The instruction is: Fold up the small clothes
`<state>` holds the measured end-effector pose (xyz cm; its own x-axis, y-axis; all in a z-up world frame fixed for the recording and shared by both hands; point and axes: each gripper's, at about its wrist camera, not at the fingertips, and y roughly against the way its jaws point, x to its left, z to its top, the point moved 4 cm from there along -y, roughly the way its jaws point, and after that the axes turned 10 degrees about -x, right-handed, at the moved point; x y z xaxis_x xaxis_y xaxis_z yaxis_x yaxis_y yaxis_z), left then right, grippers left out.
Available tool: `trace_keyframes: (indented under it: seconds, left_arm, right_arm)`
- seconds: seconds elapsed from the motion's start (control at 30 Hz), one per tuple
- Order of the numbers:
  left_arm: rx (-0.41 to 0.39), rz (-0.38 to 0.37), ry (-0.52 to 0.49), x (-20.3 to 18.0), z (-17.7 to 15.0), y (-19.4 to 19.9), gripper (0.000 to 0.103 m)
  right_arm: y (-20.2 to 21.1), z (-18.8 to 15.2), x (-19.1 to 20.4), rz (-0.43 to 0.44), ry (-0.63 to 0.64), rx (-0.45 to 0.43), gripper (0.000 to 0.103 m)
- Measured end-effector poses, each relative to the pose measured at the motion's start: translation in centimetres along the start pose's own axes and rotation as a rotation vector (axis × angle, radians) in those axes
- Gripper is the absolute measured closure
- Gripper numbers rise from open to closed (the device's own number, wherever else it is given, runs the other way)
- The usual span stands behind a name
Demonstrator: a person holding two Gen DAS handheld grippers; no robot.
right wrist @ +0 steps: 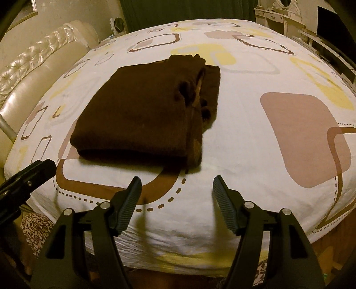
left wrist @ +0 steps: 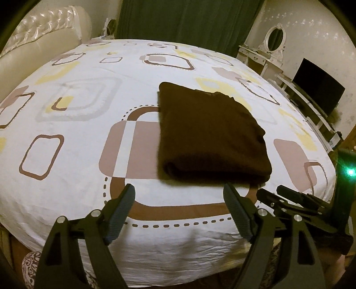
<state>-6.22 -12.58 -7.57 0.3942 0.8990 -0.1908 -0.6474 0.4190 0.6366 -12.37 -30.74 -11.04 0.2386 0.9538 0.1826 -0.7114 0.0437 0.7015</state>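
Left to right: cream tufted headboard point(left wrist: 40, 37) at far left, behind the bed point(left wrist: 77, 106), which carries a white sheet printed with brown, tan and yellow rounded squares. Left gripper point(left wrist: 179, 193) hovers over the near edge of the bed, fingers point(left wrist: 121, 213) wide apart, holding nothing. Dark brown folded garment point(left wrist: 209, 133) lies flat on the sheet just beyond the left gripper's right finger, not touching it. Garment is a squarish bundle, thick rolled fold along its near edge; in the right wrist view a looser layered edge with a lighter lining shows on its right side point(right wrist: 144, 111). Right gripper point(right wrist: 177, 185) also over the near edge, just right of the garment's near corner, fingers point(right wrist: 224, 204) spread apart, empty, clear of the cloth. Dark green curtain point(left wrist: 189, 20) behind the bed. White vanity with an oval mirror point(left wrist: 276, 39) at back right, then a dark screen point(left wrist: 318, 84) on a low stand at far right.
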Motion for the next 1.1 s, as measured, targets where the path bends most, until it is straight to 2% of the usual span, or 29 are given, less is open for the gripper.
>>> trace_keyframes:
  seconds: [0.67, 1.1]
  left_arm:
    - [-0.017, 0.023, -0.014, -0.05, 0.17, 0.44, 0.022]
    - [-0.009, 0.048, -0.065, -0.40, 0.26, 0.39, 0.022]
  right_arm:
    - [-0.10, -0.44, 0.22, 0.004, 0.002, 0.009, 0.036]
    - [-0.24, -0.64, 0.38, 0.009, 0.009, 0.017, 0.036]
